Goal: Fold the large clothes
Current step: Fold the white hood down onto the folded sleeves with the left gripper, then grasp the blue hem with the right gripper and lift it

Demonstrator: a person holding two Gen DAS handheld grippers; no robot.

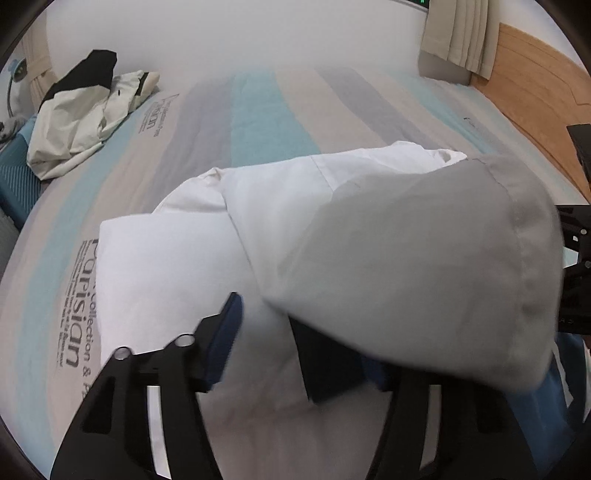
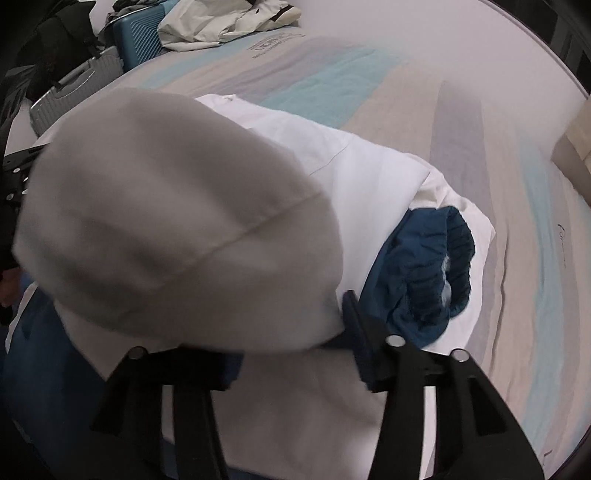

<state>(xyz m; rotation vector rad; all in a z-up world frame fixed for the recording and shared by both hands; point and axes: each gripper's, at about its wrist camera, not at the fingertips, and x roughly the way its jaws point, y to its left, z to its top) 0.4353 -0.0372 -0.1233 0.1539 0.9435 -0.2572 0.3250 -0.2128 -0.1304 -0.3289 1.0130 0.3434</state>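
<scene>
A large white jacket (image 1: 177, 266) (image 2: 369, 177) with a dark blue lining (image 2: 424, 266) lies bunched on the striped bed (image 1: 266, 110) (image 2: 517, 258). A blurred flap (image 1: 424, 258) (image 2: 166, 221) of the white cloth hangs close in front of both cameras. My left gripper (image 1: 273, 350) is open just above the jacket, and the flap drapes over its right finger without being pinched. My right gripper (image 2: 291, 350) is open too; the flap's lower edge covers the gap between its fingers and hides the left fingertip. The blue cuff sits just past its right finger (image 2: 354, 332).
A cream and black jacket (image 1: 81, 118) (image 2: 221, 22) lies crumpled at the bed's far corner. Beside the bed stand a blue suitcase (image 2: 136, 33) and a grey one (image 2: 74, 88). A wooden headboard (image 1: 535, 92) and a curtain (image 1: 458, 33) border the other side.
</scene>
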